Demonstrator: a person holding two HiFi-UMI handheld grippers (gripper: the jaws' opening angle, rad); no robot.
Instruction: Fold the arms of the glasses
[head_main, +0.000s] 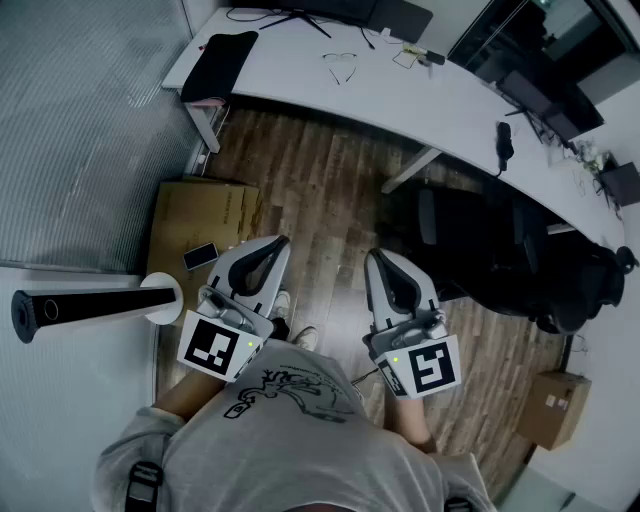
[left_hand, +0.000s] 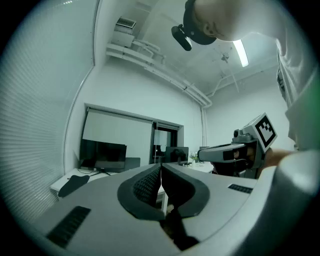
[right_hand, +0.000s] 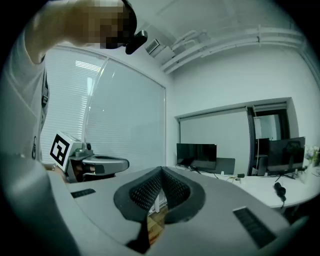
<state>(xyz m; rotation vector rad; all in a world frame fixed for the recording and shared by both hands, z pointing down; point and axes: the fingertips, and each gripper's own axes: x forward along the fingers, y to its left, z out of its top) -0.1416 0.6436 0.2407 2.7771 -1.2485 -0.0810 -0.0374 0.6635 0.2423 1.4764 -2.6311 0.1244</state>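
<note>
**Over the wood floor (head_main: 320, 190): two claws, both closed, nothing held**

On the far white bench (head_main: 285, 60), well apart from you, lie the glasses (head_main: 340, 66), arms seemingly unfolded. Your left claw (head_main: 275, 243) has its jaws together with nothing between them, and your right claw (head_main: 378, 256) likewise. Each carries a marker cube (head_main: 213, 345) patterned in black-and-white squares. Any lettering in the black line drawing on your shirt (head_main: 300, 450) is too small to read.

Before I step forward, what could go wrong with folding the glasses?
The thin-framed glasses lie on the far long white desk; the shut left claw and right claw might shove the light frame instead of gripping. The black office chair and brown cardboard box flank the walkway and could be bumped.
</note>
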